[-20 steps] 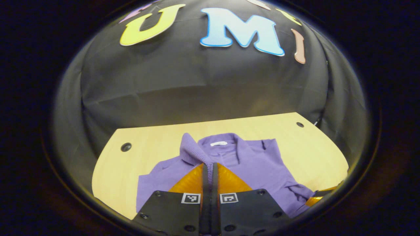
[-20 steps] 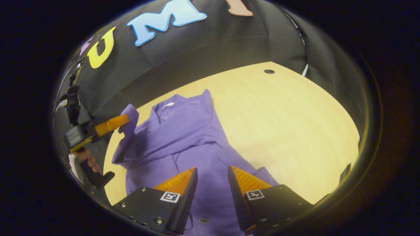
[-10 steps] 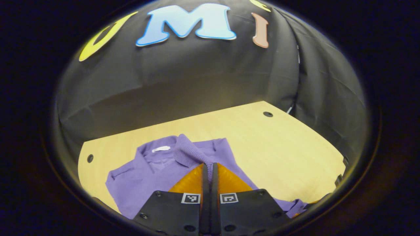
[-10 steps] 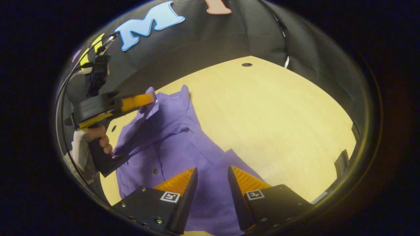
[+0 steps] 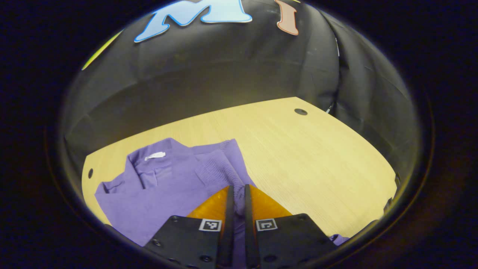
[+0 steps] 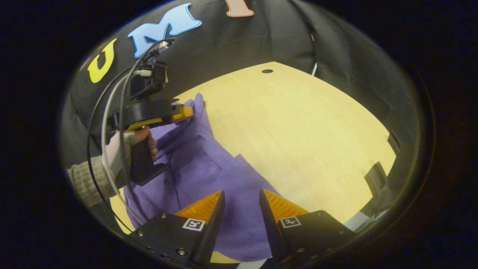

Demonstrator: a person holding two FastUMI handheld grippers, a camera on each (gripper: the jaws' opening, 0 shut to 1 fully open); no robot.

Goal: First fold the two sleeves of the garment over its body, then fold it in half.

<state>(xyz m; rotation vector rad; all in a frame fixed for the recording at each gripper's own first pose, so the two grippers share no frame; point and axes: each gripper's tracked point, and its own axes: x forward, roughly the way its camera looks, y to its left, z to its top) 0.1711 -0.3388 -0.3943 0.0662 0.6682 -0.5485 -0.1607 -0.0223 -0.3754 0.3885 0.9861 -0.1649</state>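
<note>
- Purple knit garment (image 5: 168, 183) lies rumpled near the table's (image 5: 310, 157) left edge, collar toward the far edge.
- Left gripper (image 5: 237, 194) pinches its ribbed sleeve (image 5: 220, 170) over the body.
- Right gripper (image 6: 242, 201) hovers parted above the fabric.

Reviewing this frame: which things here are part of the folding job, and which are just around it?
Part of the job:
- purple garment
- its sleeve, pinched by the left hand-held gripper
- right hand-held gripper, open over the garment

Just around:
- wooden table
- cables on the left hand-held gripper
- black bracket at the table edge
</note>
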